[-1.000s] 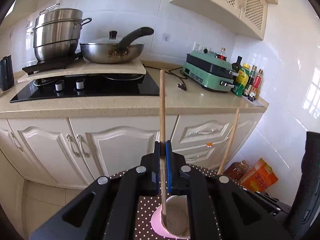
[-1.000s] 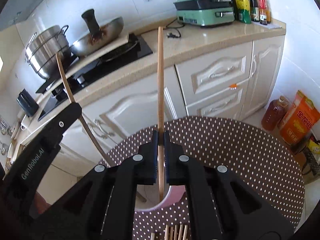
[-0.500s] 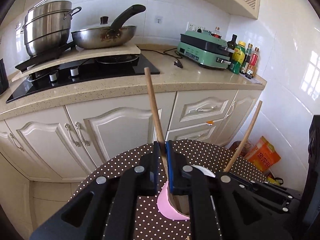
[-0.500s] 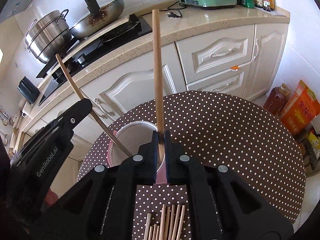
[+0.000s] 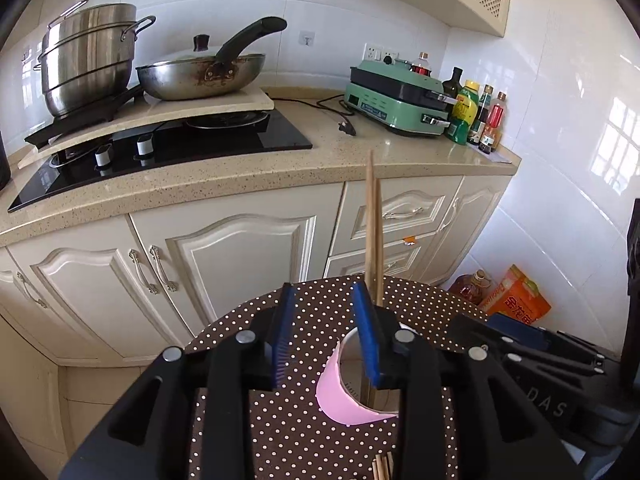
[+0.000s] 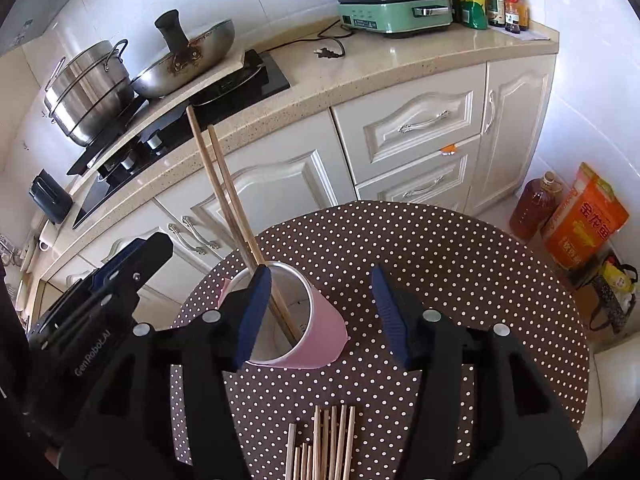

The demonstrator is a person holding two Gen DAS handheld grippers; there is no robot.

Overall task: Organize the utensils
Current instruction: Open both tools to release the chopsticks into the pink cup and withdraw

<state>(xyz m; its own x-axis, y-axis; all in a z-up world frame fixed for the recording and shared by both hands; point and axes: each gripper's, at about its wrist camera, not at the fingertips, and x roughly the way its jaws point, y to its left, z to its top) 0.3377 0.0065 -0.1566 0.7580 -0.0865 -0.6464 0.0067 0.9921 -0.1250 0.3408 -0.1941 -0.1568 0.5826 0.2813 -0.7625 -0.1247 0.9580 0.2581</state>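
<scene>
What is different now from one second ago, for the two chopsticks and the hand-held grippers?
Both grippers let go. The left hand-held gripper and the right hand-held gripper, each shut on one chopstick before, are now open and empty. The two chopsticks now stand together in the pink cup, leaning on its rim. The cup, the dotted table and the loose chopsticks near its edge stayed as they were.
</scene>
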